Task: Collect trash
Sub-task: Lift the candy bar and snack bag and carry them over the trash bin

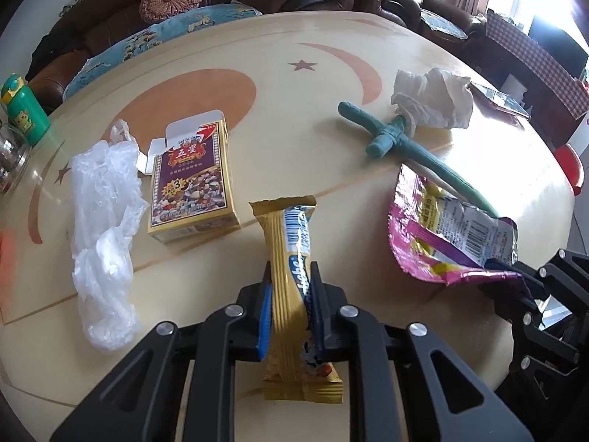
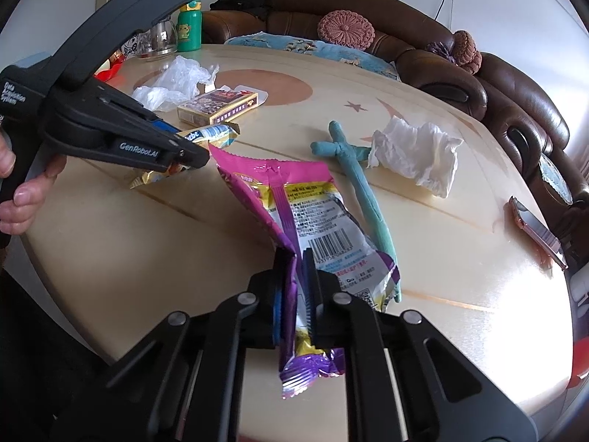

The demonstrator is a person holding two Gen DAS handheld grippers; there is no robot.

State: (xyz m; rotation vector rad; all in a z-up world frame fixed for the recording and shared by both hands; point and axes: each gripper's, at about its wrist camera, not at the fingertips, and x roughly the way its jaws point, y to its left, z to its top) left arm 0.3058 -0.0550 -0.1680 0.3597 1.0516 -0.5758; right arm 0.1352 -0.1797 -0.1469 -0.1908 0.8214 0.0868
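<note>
Both tongs are clamped, left tongs [image 1: 291, 287] on the gold wrapper [image 1: 294, 258], right tongs [image 2: 294, 283] on the pink bag [image 2: 294, 199], so slick foil might slip out mid-carry.

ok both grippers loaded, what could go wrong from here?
1. The right gripper pinches the pink wrapper near one end, so the long free part may drag the teal clay sword beside it.
2. The left gripper grips the slick gold wrapper mid-length; it might slip.
3. With both full, the tissue must wait.
</note>
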